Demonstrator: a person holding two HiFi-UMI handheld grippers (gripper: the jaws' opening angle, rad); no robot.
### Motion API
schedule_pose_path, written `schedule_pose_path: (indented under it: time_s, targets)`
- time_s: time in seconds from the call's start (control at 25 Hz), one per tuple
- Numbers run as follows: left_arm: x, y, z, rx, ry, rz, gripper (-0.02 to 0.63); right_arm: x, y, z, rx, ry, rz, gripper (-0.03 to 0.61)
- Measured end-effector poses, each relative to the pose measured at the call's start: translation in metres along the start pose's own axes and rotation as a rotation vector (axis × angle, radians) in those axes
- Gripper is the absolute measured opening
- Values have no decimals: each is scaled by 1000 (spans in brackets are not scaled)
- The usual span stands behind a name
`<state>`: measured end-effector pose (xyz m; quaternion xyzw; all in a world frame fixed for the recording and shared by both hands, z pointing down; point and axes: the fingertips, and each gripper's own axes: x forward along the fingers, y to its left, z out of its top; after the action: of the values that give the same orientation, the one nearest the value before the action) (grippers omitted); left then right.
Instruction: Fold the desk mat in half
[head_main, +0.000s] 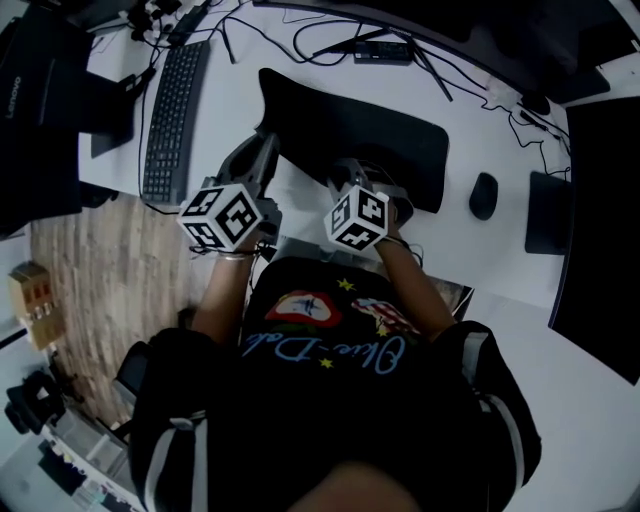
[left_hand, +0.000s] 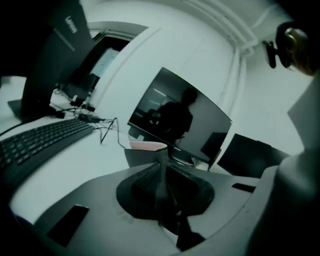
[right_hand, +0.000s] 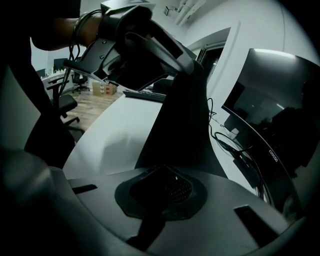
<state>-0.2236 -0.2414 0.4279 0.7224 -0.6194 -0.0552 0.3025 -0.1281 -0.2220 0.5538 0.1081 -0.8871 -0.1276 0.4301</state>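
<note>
The black desk mat (head_main: 370, 140) lies spread on the white bench (head_main: 230, 110), with its near edge caught by both tools. The left hand-held gripper (head_main: 262, 160) is clenched on the near left corner; in its own view the thin edge of the mat (left_hand: 161, 165) stands upright between the pressed jaws. The right hand-held gripper (head_main: 365, 178) is clenched on the near edge further right, and in its view the dark sheet (right_hand: 175, 125) rises from its jaws toward the left hand-held gripper (right_hand: 125, 45).

A black keyboard (head_main: 172, 120) sits just left of the mat, angled along the bench. A black computer mouse (head_main: 483, 195) rests near the mat's right end. Tangled black cables (head_main: 310, 40) and a small black box (head_main: 383, 50) lie beyond the far edge. Dark monitors (head_main: 610, 220) stand at the bench's right side.
</note>
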Motion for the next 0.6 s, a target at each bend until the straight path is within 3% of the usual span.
schedule_pose_path:
  time_s: [0.08,0.2,0.44,0.6]
  targets:
    - [5,-21,6,91,7,-46,37,-4,-2,1,24,-11,-2,0]
    - [11,-45,12,154,0,-106,37,-15,-8,4,108,-60,-5,2]
    - [21,-79,8,245,26,-173,37,-62,-40,-2,482,-239,-70,2]
    - [30,-104,1,267,45,-243,37,-97,-59,-34,596,-248,-176,2]
